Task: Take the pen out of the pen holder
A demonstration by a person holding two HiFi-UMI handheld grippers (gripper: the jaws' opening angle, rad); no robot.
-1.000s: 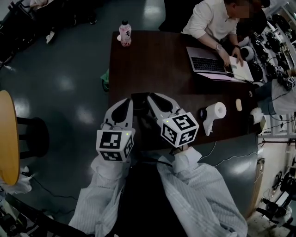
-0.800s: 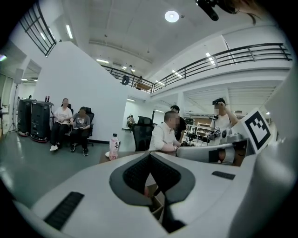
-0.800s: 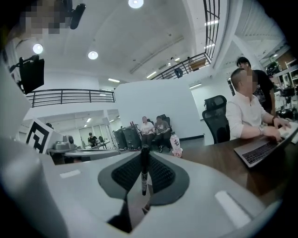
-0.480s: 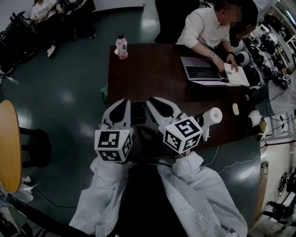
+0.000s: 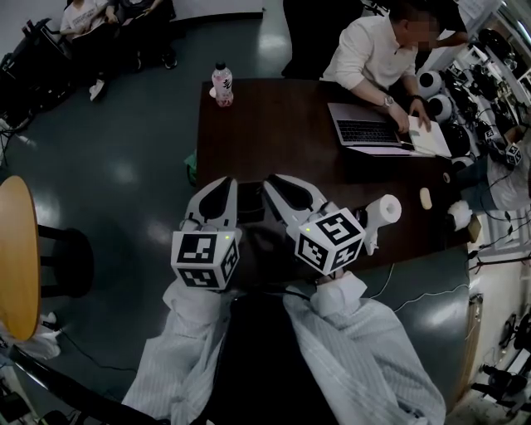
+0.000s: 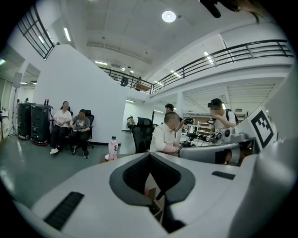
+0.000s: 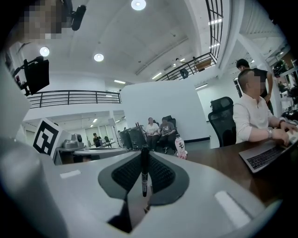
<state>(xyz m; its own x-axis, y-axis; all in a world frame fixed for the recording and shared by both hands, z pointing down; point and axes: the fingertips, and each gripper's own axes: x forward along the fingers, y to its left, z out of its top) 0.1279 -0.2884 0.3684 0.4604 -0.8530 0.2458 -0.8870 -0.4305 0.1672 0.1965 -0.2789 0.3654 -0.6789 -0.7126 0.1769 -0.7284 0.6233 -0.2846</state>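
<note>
At the far left a round wooden tabletop (image 5: 15, 249) was seen, with seated people (image 5: 91, 12) beyond it on the grey floor. A pink-labelled bottle (image 5: 222, 83) was stood at the far left corner of a dark brown table (image 5: 274, 124).

Over the table's near edge the left gripper (image 6: 150, 155) was held close to level. Its jaws were drawn narrowly together on a tan wall of the pen holder (image 6: 152, 191), which was seen filling the slim gap between the pads.

Just to the right, and well clear of touching it, the right gripper (image 7: 145, 151) was held at much the same tilt. Its jaws were pinched on a black pen (image 7: 144, 175) — kept upright between the ribbed pads, its top at the fingertips and its lower end bare, with a scrap of tan seen just beneath.

Both grippers were carried by arms in pale striped sleeves (image 5: 365, 357).

Farther right, an open laptop (image 5: 369, 133) was being used by a person in a white shirt (image 5: 369, 54), and a white roll of paper (image 5: 388, 207) was set near the table's front edge.
</note>
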